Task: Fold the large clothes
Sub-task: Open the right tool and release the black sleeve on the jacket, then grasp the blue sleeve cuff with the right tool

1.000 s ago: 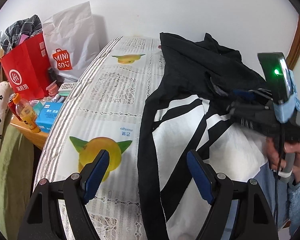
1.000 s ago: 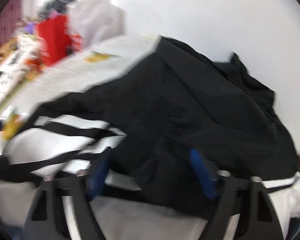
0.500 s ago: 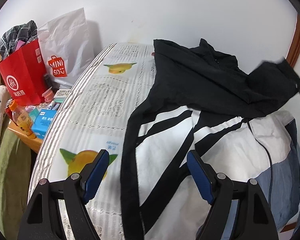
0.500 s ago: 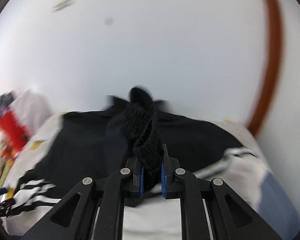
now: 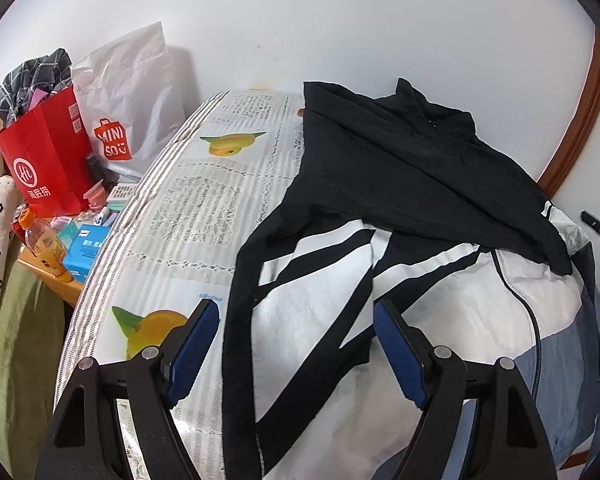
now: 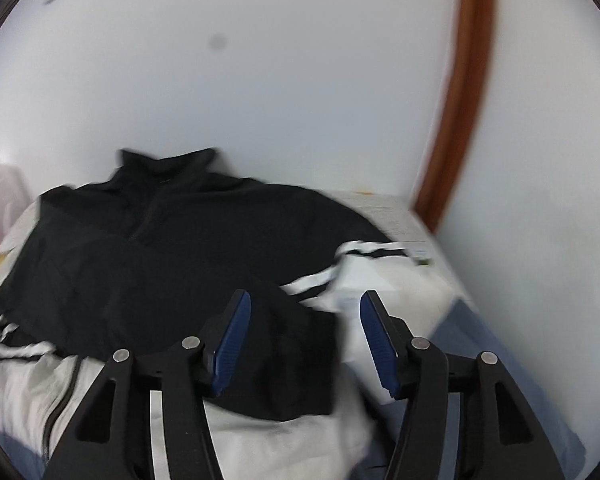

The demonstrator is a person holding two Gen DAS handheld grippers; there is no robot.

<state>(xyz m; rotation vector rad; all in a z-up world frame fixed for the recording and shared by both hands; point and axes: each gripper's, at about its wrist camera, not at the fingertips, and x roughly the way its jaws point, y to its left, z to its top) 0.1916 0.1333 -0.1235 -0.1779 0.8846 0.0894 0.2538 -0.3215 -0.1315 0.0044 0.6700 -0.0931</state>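
The left tongs [image 5: 294, 354] hung with their blue pads wide apart and nothing between them, poised above the near part of the jacket [image 5: 380, 208]. The right tongs [image 6: 304, 340] were opening, pads well clear of the cloth; a black sleeve end [image 6: 296, 364] lay loose just below and between them, touching neither pad as far as I could see, though that view was blurred.

The jacket lay spread across the right half of the table [image 5: 204, 208], black across the shoulders and collar at the far end by the wall, white with black stripes in the middle, and pale blue along the near right edge. One black sleeve was folded across the body, its end resting on the white part. A dark zip ran down the white front.

The table wore a clear cover printed with yellow fruit [image 5: 232, 142] and grey lace patterns, bare on its left half. Past its left edge a lower wooden surface was crowded: a red paper bag [image 5: 46, 160] stuffed with checked cloth, a white shopping bag [image 5: 128, 100] leaning on the wall, an orange drink bottle [image 5: 44, 244], a blue box [image 5: 86, 248] and small clutter. A green cloth [image 5: 16, 340] hung further left. A brown wooden frame [image 6: 456, 92] rose against the wall on the right, close to the table's far corner.
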